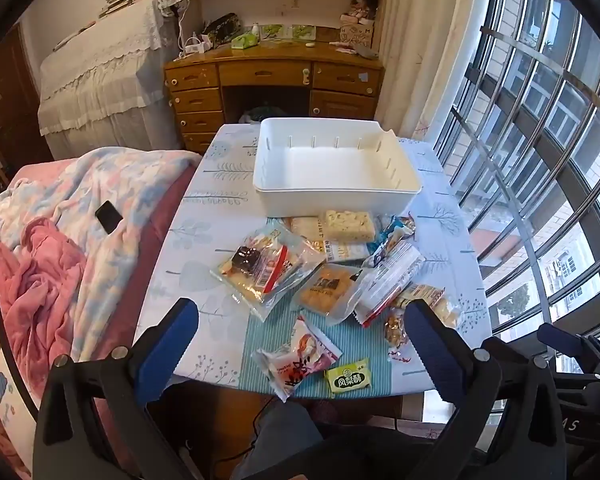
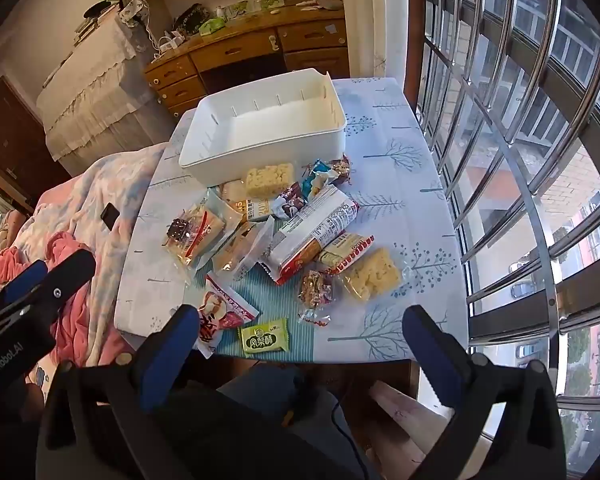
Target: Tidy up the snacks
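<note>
Both wrist views look down from the table's [image 1: 204, 240] near edge, sharing the snack pile [image 2: 284, 240]

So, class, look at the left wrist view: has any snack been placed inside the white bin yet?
No: the white bin shows only its bare white floor, and the snack packets all lie on the table in front of it.

Left black two-finger gripper with blue pads [image 1: 302, 344], jaws spread wide, holding nothing. Right black two-finger gripper with blue pads [image 2: 300, 344], likewise spread wide, level beside it.
</note>
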Action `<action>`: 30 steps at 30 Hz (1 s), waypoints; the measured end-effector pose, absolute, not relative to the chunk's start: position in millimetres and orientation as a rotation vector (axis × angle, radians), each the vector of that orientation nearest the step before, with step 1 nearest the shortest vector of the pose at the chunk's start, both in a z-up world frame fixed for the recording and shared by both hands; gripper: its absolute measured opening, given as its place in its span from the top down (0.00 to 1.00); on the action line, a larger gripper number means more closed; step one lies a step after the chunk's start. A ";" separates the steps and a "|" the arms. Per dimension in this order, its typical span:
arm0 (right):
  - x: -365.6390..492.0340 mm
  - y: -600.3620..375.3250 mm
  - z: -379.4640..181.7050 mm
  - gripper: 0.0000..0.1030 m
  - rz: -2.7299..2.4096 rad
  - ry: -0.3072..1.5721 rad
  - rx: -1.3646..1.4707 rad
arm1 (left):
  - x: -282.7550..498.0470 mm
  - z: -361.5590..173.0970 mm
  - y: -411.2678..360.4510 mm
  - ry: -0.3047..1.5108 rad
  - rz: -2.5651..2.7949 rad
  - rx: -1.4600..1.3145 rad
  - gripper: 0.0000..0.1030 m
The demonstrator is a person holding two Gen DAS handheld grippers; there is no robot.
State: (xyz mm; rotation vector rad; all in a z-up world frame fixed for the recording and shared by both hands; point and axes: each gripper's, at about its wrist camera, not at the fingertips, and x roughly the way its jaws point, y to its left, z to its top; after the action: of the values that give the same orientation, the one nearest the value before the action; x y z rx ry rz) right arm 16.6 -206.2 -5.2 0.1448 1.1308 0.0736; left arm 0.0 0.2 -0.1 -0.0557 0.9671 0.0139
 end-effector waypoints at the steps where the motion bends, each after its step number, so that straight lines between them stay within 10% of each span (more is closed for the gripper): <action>1: 17.1 -206.3 -5.2 0.01 0.070 1.132 0.140 | 0.1 -0.2 0.2 0.968 0.014 -0.055 0.01; 30: 27.9 -217.1 -18.0 0.01 0.073 1.186 0.183 | 4.3 -0.3 -3.9 0.965 0.019 -0.054 0.02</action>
State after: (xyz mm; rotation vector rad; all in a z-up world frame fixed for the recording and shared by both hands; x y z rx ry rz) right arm 27.9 -217.1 -18.0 0.1827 1.1856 0.0734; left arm 4.3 -3.9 -0.3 -0.0539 0.9655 0.0187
